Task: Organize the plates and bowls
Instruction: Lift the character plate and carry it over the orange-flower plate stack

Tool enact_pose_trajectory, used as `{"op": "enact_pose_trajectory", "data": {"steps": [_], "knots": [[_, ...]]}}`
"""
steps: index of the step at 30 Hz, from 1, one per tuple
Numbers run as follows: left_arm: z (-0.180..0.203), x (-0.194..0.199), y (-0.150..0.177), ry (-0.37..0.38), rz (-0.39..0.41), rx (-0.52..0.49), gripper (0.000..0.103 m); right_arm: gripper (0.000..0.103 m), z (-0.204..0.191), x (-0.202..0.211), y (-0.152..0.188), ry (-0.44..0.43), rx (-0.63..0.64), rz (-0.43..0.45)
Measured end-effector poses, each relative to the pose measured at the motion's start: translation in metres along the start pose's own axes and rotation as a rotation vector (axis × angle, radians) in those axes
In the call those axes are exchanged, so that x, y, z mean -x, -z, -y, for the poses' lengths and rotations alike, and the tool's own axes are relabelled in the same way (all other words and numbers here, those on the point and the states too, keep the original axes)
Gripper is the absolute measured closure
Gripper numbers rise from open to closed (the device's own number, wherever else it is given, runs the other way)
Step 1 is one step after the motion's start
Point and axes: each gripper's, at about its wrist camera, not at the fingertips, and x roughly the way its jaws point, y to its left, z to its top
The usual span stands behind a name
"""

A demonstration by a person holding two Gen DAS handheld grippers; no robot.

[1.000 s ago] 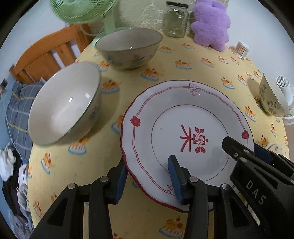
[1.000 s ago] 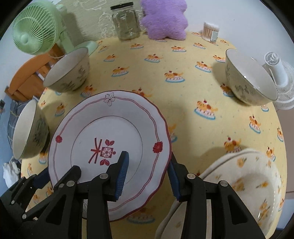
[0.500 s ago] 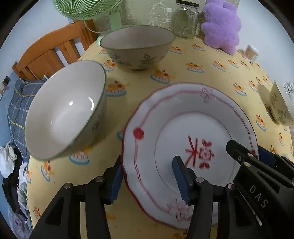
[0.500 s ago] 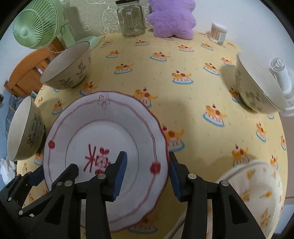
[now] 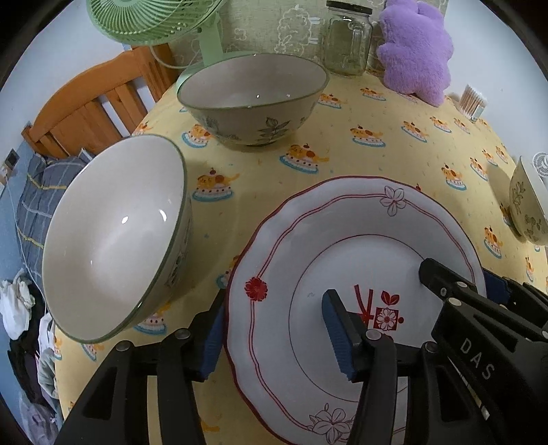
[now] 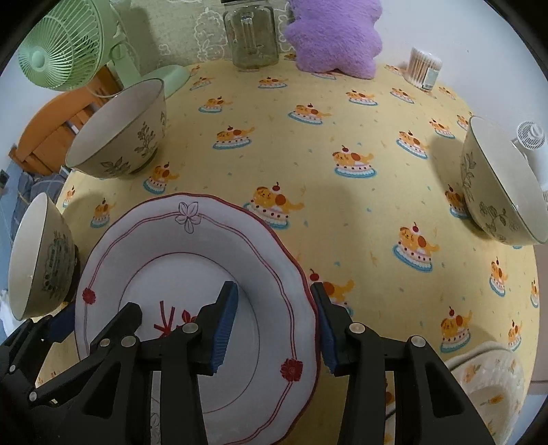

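A white plate with red trim (image 5: 342,246) (image 6: 178,260) lies on the yellow tablecloth. My left gripper (image 5: 274,303) is open astride its left rim, one finger outside the edge and the other over the well. My right gripper (image 6: 274,289) is open astride the right rim in the same way. Three floral bowls stand around it: one close on the left (image 5: 113,239), one at the far left (image 5: 253,99) (image 6: 123,133), one on the right (image 6: 496,185). A yellow-patterned plate (image 6: 486,383) sits at the near right.
A green fan (image 5: 154,20), glass jar (image 5: 347,37), purple plush (image 5: 418,51) and cotton-swab tub (image 6: 424,68) line the far edge. A small white fan (image 6: 531,143) stands behind the right bowl. A wooden chair (image 5: 92,99) is past the table's left edge.
Both grippers have slid forward along the plate's rims, so the plate's emblem sits nearer the cameras. The left jaws have widened. The yellow-patterned plate has drifted toward the right edge of the right view.
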Motion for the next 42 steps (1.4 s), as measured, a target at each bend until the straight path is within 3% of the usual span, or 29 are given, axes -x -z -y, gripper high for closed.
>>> {"op": "enact_pose_trajectory", "data": {"steps": [11,28,42], "knots": [[-0.013,0.021,0.028,0.027,-0.038,0.004,0.048,0.056,-0.013,0.024,0.024,0.028,-0.02,-0.022],[-0.019,0.092,0.071,0.124,0.045,-0.129,0.048,0.056,-0.02,0.112,0.088,0.122,-0.146,0.075],[0.044,0.118,0.094,0.152,0.07,-0.214,0.048,0.056,0.04,0.154,0.124,0.151,-0.236,0.128]]}}
